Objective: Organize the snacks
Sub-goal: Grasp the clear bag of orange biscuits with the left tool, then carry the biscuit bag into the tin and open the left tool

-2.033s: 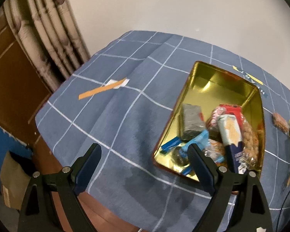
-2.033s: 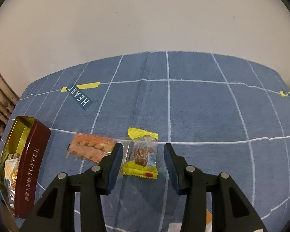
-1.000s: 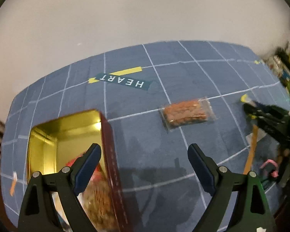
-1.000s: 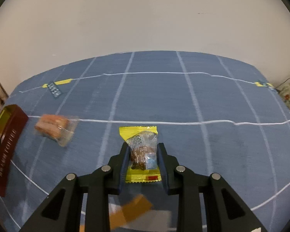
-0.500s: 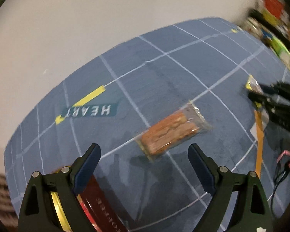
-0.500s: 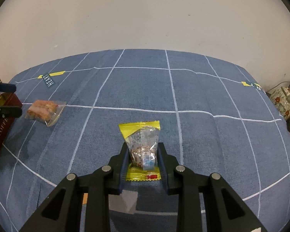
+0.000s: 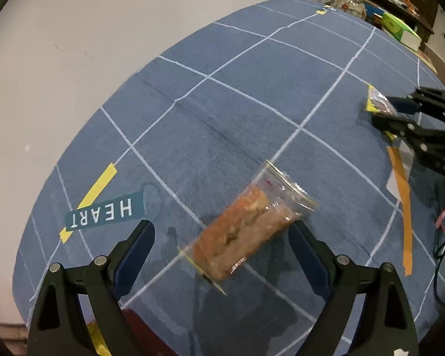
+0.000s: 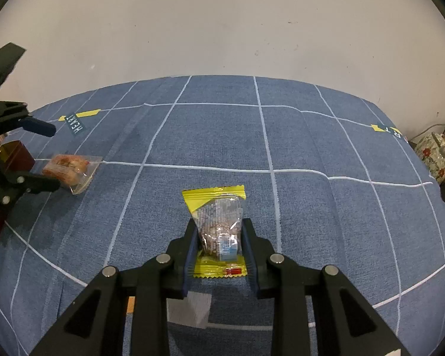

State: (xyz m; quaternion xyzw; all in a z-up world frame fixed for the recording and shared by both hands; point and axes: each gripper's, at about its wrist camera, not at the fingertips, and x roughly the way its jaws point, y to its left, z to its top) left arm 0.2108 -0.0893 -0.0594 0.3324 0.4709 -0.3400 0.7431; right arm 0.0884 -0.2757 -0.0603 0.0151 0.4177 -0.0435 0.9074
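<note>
A: We've got the right gripper (image 8: 219, 237) pointing down at the blue checked tablecloth (image 8: 311, 136), and its two fingers are pressed in on the yellow snack packet (image 8: 218, 228). The packet's clear middle is pinched between the pads, with its yellow top edge sticking out ahead of them.

B: From the left wrist view we see the same grip from the side: the right gripper (image 7: 384, 112) far out on the cloth, the yellow snack packet (image 7: 376, 102) caught at its tips.

A: And our left gripper (image 7: 221, 237) hangs wide open over the clear packet of orange snacks (image 7: 246, 227). The packet lies flat on the cloth, slanted, between the two blue pads but touching neither as far as we can tell; it is a little blurred.

B: In the right wrist view that clear packet (image 8: 69, 169) sits at the far left, beside the dark red tin (image 8: 13, 155), whose corner shows behind the left gripper (image 8: 46, 157).

A: We also see a "HEART" label (image 7: 103, 212) with yellow tape on the cloth just left of our open fingers, and an orange tape strip (image 7: 402, 195) near the right gripper.
</note>
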